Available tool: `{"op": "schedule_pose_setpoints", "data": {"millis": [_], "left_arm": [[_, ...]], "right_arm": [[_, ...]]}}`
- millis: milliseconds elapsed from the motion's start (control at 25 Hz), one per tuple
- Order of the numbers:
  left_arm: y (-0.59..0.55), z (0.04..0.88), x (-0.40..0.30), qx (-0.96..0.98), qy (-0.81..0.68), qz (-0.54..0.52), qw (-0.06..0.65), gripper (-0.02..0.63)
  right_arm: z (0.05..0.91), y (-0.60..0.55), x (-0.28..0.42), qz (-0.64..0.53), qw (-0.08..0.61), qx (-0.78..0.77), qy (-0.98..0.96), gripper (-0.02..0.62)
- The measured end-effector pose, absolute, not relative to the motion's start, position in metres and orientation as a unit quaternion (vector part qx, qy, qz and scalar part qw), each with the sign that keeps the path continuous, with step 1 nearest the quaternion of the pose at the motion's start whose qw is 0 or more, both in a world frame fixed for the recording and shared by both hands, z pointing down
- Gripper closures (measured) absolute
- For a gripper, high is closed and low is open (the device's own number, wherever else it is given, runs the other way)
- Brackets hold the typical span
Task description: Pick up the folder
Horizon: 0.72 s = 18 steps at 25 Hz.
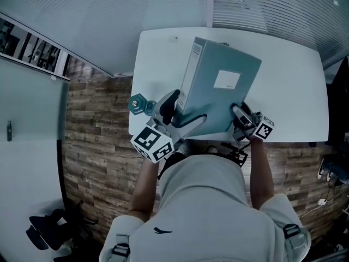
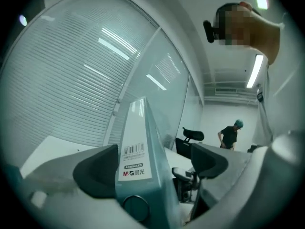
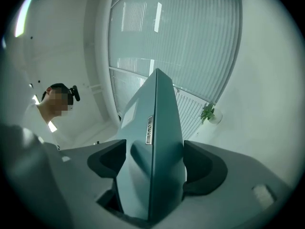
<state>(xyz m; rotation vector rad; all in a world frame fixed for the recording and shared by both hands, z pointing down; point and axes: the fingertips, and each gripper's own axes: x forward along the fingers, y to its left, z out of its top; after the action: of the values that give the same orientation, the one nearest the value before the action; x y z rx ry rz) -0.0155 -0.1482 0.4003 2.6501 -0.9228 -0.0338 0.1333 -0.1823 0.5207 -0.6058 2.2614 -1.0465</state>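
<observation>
The folder is up over the near half of the white table, tilted, with its lower end toward the person and a gripper on each near corner. It is a thick box-type file in dull blue-green, with a white rectangular label on its broad face. In the left gripper view the narrow spine faces the camera; it carries a white strip with a barcode and the print "M&G" (plus some smaller characters I cannot read), and below that a round finger hole. In the right gripper view a slim metal tab sits on the folder's edge.

The left gripper has the spine between its jaws but stands released: one dark pad lies against the folder, while the other is well apart from it, with an office chair showing through the gap. The right gripper is clenched on the folder, both dark pads pressed to its sides.

Slatted blinds run behind the table, and the floor beside it is wood plank. A person in a cap stands far back in the room.
</observation>
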Motion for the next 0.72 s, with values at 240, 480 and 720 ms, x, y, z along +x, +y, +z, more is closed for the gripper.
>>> {"op": "schedule_pose_setpoints", "data": {"millis": [240,480,720], "left_arm": [[-0.147,0.405,-0.027,0.915,-0.306,-0.102,0.243,0.158],[-0.146,0.394,-0.041,0.905,-0.292,-0.146,0.271,0.178],[-0.132,0.367,-0.057,0.916,-0.234,-0.205,0.251,0.179]], "right_arm": [[0.518,-0.181,0.150,-0.390,0.309,-0.243,0.833,0.249],[0.500,-0.169,0.153,-0.374,0.319,-0.235,0.839,0.262],[0.451,-0.157,0.160,-0.366,0.366,-0.158,0.841,0.311]]}}
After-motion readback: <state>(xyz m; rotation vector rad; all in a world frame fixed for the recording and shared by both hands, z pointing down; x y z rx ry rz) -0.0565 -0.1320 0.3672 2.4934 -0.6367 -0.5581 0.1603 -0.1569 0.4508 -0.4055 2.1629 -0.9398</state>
